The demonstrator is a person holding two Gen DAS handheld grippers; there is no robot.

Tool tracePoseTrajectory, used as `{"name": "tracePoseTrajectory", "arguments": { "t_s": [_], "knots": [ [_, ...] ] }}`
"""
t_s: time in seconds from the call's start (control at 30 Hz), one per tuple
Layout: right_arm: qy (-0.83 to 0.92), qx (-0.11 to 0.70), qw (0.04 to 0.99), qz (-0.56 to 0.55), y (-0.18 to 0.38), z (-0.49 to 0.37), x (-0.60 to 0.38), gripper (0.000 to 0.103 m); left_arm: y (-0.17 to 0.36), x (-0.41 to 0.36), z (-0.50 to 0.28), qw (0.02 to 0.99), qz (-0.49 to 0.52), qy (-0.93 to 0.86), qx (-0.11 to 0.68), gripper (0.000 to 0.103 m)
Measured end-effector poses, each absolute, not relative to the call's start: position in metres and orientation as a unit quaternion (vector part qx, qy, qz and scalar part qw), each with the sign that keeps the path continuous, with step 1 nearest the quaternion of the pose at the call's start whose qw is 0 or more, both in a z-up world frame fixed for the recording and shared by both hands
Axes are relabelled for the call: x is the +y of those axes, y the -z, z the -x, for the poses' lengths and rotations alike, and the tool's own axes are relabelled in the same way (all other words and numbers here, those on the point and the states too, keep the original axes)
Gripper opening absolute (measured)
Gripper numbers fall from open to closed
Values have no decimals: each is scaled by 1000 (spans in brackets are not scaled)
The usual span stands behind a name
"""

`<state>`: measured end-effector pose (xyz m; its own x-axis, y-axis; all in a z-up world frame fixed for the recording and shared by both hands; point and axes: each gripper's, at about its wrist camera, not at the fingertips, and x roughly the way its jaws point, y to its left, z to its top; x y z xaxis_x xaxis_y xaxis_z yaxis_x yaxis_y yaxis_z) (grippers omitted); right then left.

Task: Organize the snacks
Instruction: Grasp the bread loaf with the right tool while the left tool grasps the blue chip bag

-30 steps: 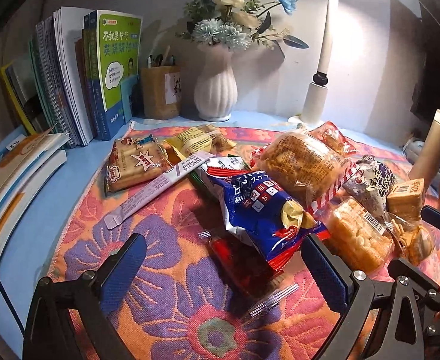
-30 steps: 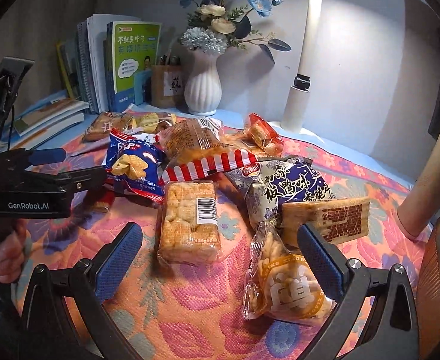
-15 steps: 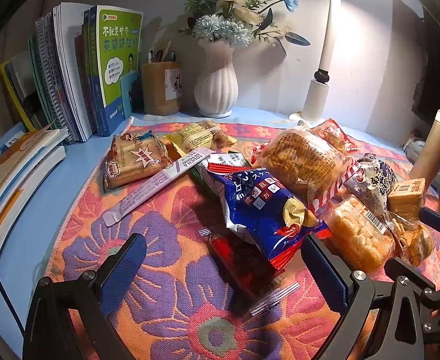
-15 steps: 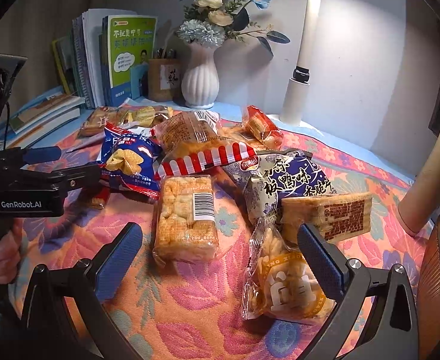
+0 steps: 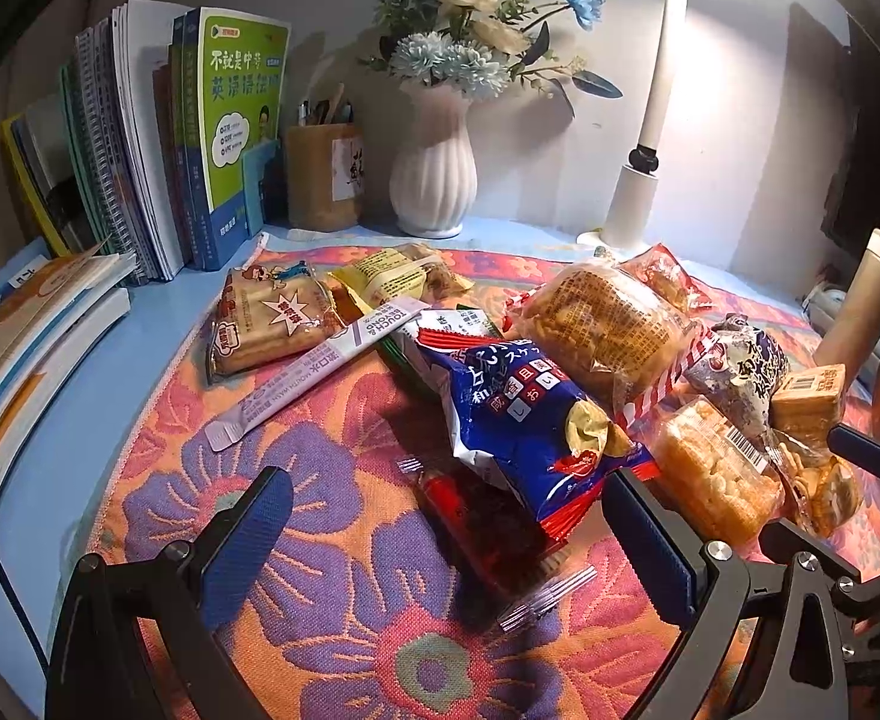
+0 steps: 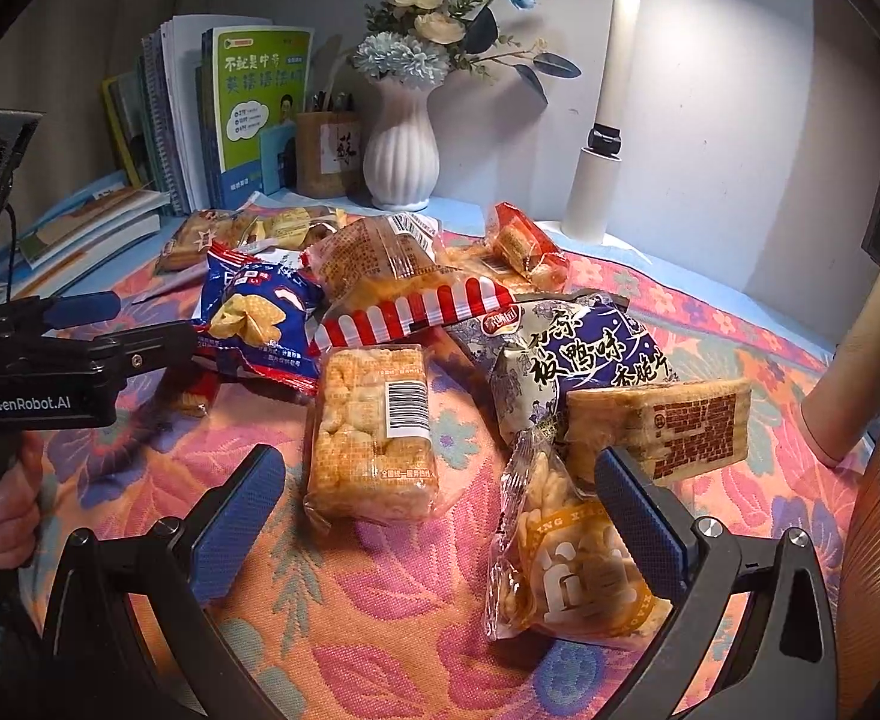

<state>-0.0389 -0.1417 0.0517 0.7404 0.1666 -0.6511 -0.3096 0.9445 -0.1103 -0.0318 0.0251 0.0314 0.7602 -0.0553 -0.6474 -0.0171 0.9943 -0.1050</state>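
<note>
With both the left gripper (image 5: 446, 531) and right gripper (image 6: 440, 516) held wide apart and empty over the piled snacks, the rice-cracker pack (image 6: 374, 432) lying flat on the floral cloth (image 6: 332, 618) is best straddled across its narrow sides and closed on gently.

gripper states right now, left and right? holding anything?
Left gripper: open, holding nothing, jaws either side of the red snack packet.
Right gripper: open, holding nothing, above the rice cracker pack.
</note>
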Motion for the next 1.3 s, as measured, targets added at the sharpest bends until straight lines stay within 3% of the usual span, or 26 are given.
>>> {"name": "tracePoseTrajectory", "arguments": {
  "t_s": [0.5, 0.63, 0.73, 1.03, 1.23, 1.3],
  "knots": [
    [-172, 332, 925, 71, -57, 41, -151, 103, -37, 34, 33, 932, 85, 48, 348, 102],
    [-197, 331, 922, 47, -60, 43, -157, 94, -51, 33, 32, 932, 109, 76, 337, 102],
    [-218, 342, 913, 34, -60, 38, -159, 78, -54, 31, 19, 923, 129, 89, 351, 102],
    [-248, 389, 887, 14, -55, 10, -149, 74, -33, 7, -24, 909, 108, 68, 397, 89],
    [-233, 421, 875, 63, -39, -1, -131, 74, -22, 10, -33, 900, 122, 76, 411, 69],
    [-221, 423, 875, 82, -35, 0, -125, 70, -22, 11, -32, 903, 123, 75, 405, 64]
  ]
}}
